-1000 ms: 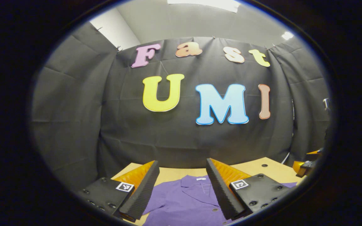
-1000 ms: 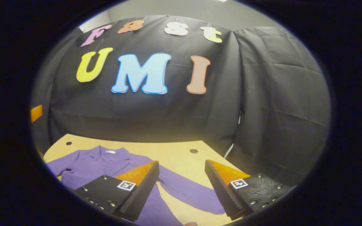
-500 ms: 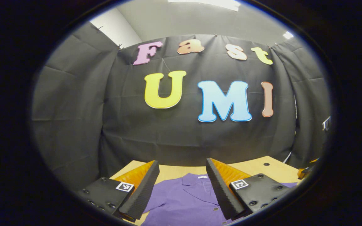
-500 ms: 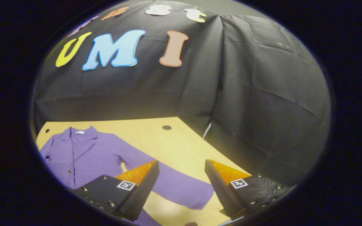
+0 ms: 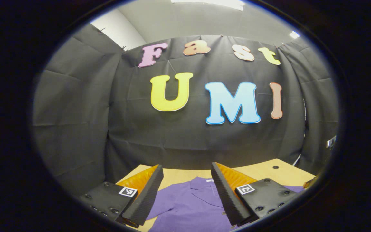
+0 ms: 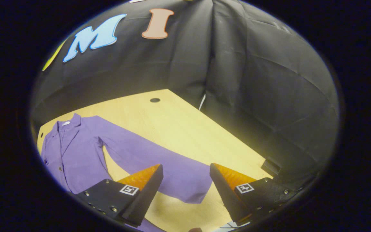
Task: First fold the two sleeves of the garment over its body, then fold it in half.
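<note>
- Flat on the table (image 6: 179,125), the purple garment (image 6: 76,154) lies spread at the lower left of the right gripper view, collar toward the upper left, buttons down its front.
- One long sleeve (image 6: 159,170) stretches away from the body toward the lower middle of that frame; its cuff ends between the fingers of the right tool (image 6: 185,190), which hangs above it, jaws wide apart and holding nothing.
- Bare table runs from the sleeve up to the far edge and the right edge, where the booth's black wall (image 6: 253,80) begins.
- Seen in the left gripper view, the garment's collar (image 5: 201,185) and chest sit at bottom centre, between the fingers of the left tool (image 5: 187,190), likewise wide open and empty.
</note>
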Demonstrator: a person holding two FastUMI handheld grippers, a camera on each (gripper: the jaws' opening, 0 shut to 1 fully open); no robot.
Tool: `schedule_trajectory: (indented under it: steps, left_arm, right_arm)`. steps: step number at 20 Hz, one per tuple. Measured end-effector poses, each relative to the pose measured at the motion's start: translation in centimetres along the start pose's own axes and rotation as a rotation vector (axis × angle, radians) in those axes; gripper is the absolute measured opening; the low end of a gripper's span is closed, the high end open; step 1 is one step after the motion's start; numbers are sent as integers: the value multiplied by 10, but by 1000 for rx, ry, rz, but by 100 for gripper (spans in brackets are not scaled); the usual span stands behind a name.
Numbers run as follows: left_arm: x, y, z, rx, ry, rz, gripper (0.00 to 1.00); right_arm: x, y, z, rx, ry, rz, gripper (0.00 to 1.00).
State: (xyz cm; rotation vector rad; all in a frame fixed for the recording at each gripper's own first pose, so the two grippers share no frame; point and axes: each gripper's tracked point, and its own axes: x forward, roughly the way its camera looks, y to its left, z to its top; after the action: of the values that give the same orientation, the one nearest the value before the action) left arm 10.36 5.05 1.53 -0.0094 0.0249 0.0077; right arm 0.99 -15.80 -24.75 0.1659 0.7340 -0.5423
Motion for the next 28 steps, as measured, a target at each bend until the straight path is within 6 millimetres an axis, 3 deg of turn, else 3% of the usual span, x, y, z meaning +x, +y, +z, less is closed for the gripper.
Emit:
schedule_trajectory:
  steps: [9, 19, 22, 23, 24, 25, 26, 27, 28]
  left_arm:
    - [-2, -7, 1, 16, -2, -6, 99]
    - [-9, -15, 1, 20, -6, -9, 99]
    - [-9, -16, -1, 11, -6, -11, 99]
    - [-9, -15, -3, 9, -4, -11, 99]
    - [-8, -15, -4, 7, -2, -11, 99]
    - [-8, -14, -5, 5, 0, -10, 99]
    - [-7, -13, -6, 3, 0, -9, 99]
    - [-7, -14, -6, 1, 0, -11, 99]
    - [-7, -13, -7, 0, 0, -10, 99]
  right_arm:
    - [36, -16, -47, 148, 206, -19, 93]
    - [48, -17, -64, 176, 247, 8, 93]
    - [49, -11, -62, 136, 243, 33, 98]
    - [49, -10, -62, 122, 239, 49, 92]
    - [50, -10, -60, 118, 236, 56, 92]
    - [51, -9, -61, 114, 242, 59, 81]
    - [51, -9, -63, 108, 243, 68, 76]
    - [51, -7, -62, 120, 238, 77, 80]
    - [54, -6, -60, 137, 236, 74, 65]
